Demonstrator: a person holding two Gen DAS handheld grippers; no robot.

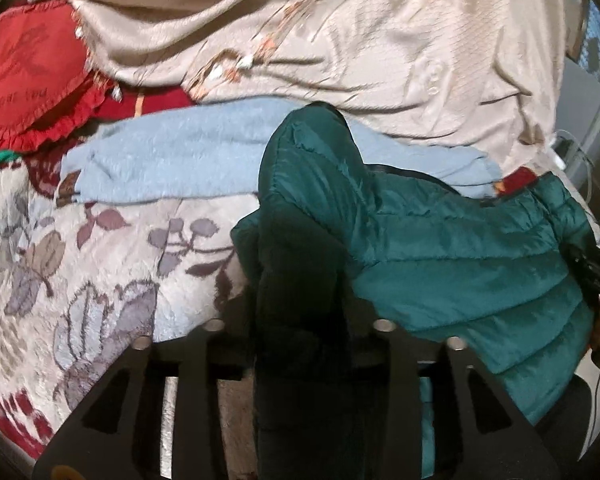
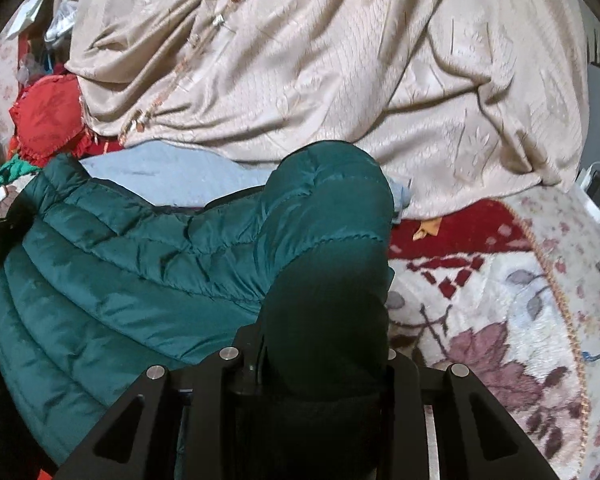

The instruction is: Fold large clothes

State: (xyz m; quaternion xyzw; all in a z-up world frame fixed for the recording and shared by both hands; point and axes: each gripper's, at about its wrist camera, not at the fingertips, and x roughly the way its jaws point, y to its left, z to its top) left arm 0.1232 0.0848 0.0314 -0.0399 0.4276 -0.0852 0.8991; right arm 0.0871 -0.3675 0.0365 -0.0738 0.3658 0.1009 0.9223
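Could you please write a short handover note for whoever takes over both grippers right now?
Left gripper: a fold of the teal quilted puffer jacket sits between its jaws; whether they are clamped on it is unclear.
Right gripper: jaws closed on another bunched part of the same jacket.
The jacket lies across the floral plush blanket, in front of a light blue fleece and a heap of beige draped fabric.
Done: jacket picked up at two points.
Left: spread it flat, fold it, set it down neatly.
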